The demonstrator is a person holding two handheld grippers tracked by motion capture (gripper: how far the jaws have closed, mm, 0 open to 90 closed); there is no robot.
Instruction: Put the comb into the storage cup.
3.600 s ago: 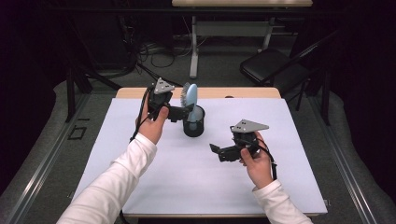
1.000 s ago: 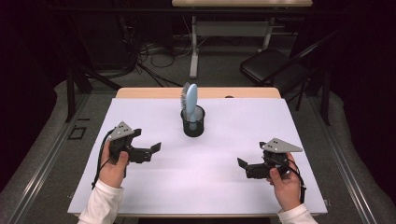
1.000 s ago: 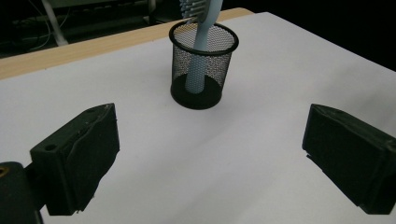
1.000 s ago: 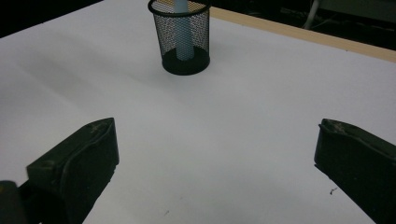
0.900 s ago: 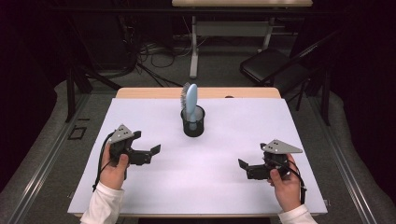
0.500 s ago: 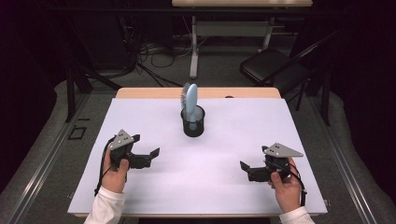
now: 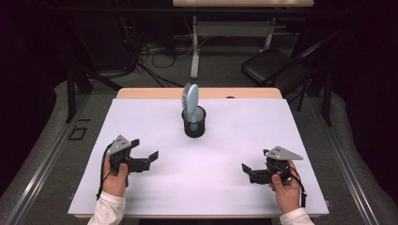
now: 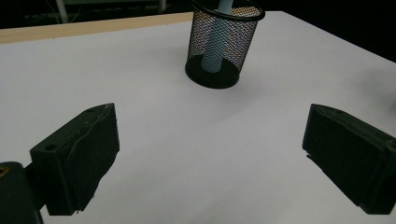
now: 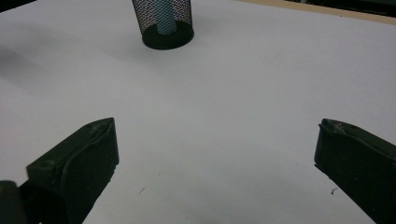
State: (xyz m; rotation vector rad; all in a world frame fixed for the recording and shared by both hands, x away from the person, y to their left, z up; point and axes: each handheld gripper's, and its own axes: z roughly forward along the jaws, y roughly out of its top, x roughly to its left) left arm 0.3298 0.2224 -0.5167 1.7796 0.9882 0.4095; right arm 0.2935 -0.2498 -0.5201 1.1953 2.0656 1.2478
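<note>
the pale blue hairbrush (image 7: 191, 104) stands upright in the black mesh cup (image 7: 194, 123), handle down and bristle head poking out above the rim. through the mesh, the left gripper view shows the handle (image 8: 215, 43) resting on the cup's floor, and the right gripper view shows it (image 9: 164, 16) the same way. the cup sits on the white tabletop (image 7: 220, 154), ahead of both hand-held grippers and roughly midway between them, well apart from each.

the left hand-held gripper (image 7: 146, 160) lies low over the tabletop, released, its jaws spread wide with nothing between them; the cup is ahead of it and off to its right. the right hand-held gripper (image 7: 248, 171) is also released, jaws wide apart and empty, with the cup ahead of it and to its left. each is held in a hand near the tabletop's near edge, the left hand (image 7: 115, 174) and the right hand (image 7: 286, 190) wearing white sleeves.
</note>
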